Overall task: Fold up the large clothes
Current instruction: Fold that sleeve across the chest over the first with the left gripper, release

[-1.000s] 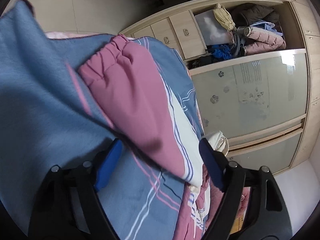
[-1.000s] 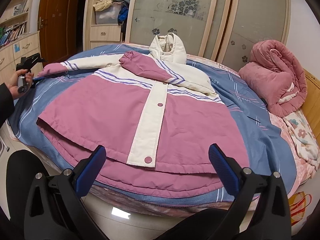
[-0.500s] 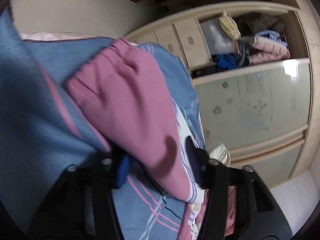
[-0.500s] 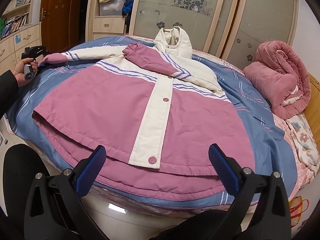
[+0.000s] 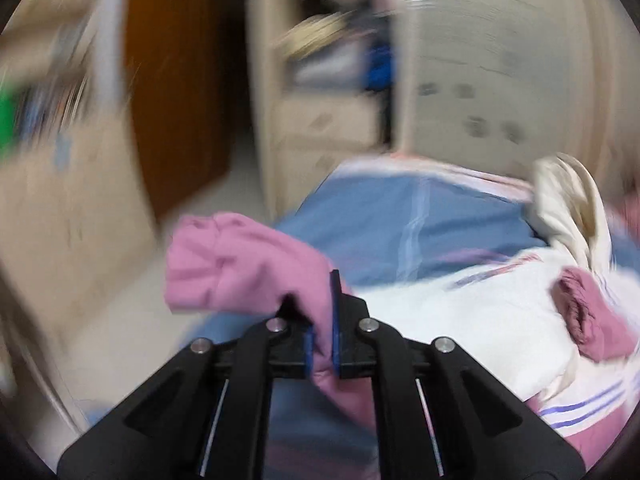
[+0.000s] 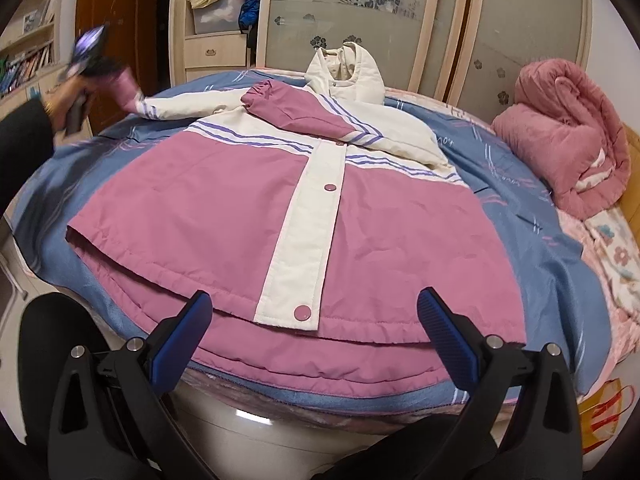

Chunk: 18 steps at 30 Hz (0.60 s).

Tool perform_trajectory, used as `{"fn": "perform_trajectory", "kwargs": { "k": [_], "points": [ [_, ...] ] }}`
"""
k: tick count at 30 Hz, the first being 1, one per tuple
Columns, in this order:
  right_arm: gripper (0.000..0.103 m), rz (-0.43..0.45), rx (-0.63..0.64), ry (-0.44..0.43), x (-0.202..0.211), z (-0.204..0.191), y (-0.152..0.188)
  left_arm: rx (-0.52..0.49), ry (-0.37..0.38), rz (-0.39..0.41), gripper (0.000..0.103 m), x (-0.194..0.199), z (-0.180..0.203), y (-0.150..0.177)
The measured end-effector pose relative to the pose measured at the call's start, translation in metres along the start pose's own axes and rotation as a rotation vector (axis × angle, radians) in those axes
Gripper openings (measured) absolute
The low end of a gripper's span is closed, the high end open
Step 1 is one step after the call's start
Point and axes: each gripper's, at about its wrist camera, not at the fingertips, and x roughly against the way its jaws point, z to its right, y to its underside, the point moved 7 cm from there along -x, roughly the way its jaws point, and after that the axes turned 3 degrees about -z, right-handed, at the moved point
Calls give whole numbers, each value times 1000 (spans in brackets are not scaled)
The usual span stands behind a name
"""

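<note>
Left gripper (image 5: 320,330) clamped on pink sleeve cuff (image 5: 240,256), lifted off the bed (image 6: 520,184) at ten o'clock of the jacket (image 6: 224,200). Right gripper (image 6: 312,340) spread wide, empty, hovering at jacket's six o'clock hem.

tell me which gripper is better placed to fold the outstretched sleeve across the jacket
Left. The left gripper is already shut on the pink sleeve cuff, lifted off the bed. The right gripper is open, empty, near the jacket hem.
</note>
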Motion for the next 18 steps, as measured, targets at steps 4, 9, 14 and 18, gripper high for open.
{"fn": "perform_trajectory", "kwargs": {
  "k": [4,9,14,18],
  "points": [
    [102,10,-7,14,6,9,1,-316,48,135,6,31,139,-57],
    [102,14,-49,40,11,29,5,-532,258,117,6,46,324,-26],
    [102,7,-82,67,13,50,10,-650,351,-86,6,0,418,78],
    [102,0,-104,74,11,60,16,-591,346,-185,10,-30,426,124]
  ]
}}
